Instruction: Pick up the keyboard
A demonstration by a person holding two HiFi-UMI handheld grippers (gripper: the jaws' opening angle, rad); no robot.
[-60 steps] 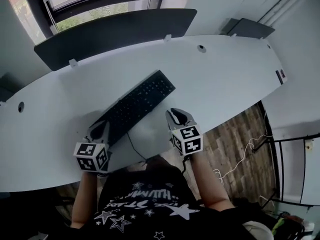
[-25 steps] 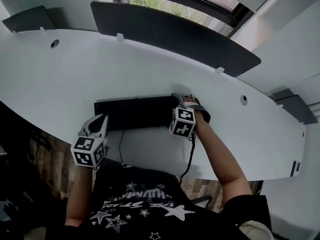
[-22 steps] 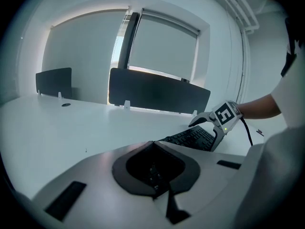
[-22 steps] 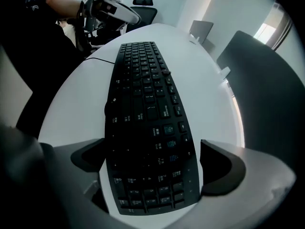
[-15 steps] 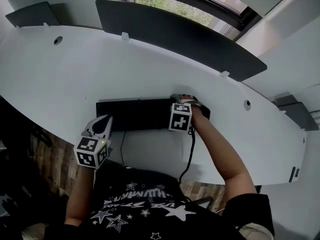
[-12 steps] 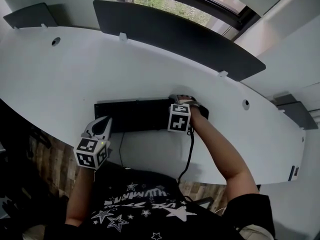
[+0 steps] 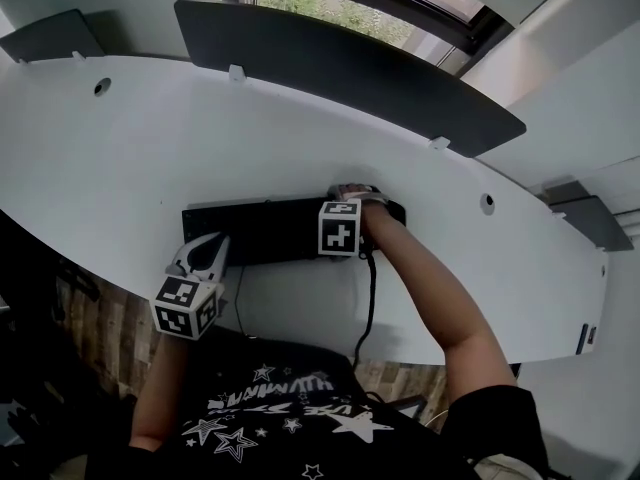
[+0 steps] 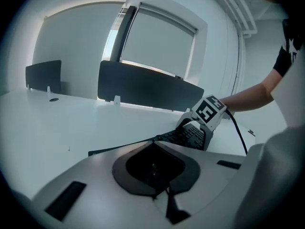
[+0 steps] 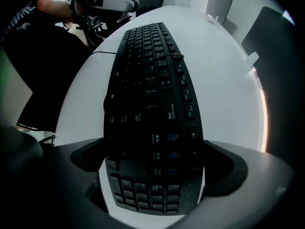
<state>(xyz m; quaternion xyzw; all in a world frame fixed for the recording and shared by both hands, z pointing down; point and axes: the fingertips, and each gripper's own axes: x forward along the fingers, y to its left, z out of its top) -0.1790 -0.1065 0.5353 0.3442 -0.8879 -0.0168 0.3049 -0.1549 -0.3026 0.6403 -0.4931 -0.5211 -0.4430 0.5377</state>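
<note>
A black keyboard (image 7: 260,230) lies lengthwise along the near part of the white desk (image 7: 150,148). My right gripper (image 7: 352,194) points straight down over the keyboard's right end. In the right gripper view its jaws straddle the keyboard (image 9: 152,80) across its width, with the pads against both long edges; the right gripper (image 9: 157,161) is shut on it. My left gripper (image 7: 205,247) hovers at the desk's near edge by the keyboard's left end, shut and empty. The left gripper view shows the left gripper (image 8: 153,149) aimed at the keyboard (image 8: 188,135).
A dark divider panel (image 7: 340,68) stands along the desk's far edge, below a window. A thin cable (image 7: 237,303) runs from the keyboard over the near edge. Cable holes (image 7: 486,204) sit in the desk top. Wooden floor shows at the left.
The right gripper has tipped more steeply downward over the keyboard's right end, its marker cube turning toward me. The left gripper has stayed in place, shut.
</note>
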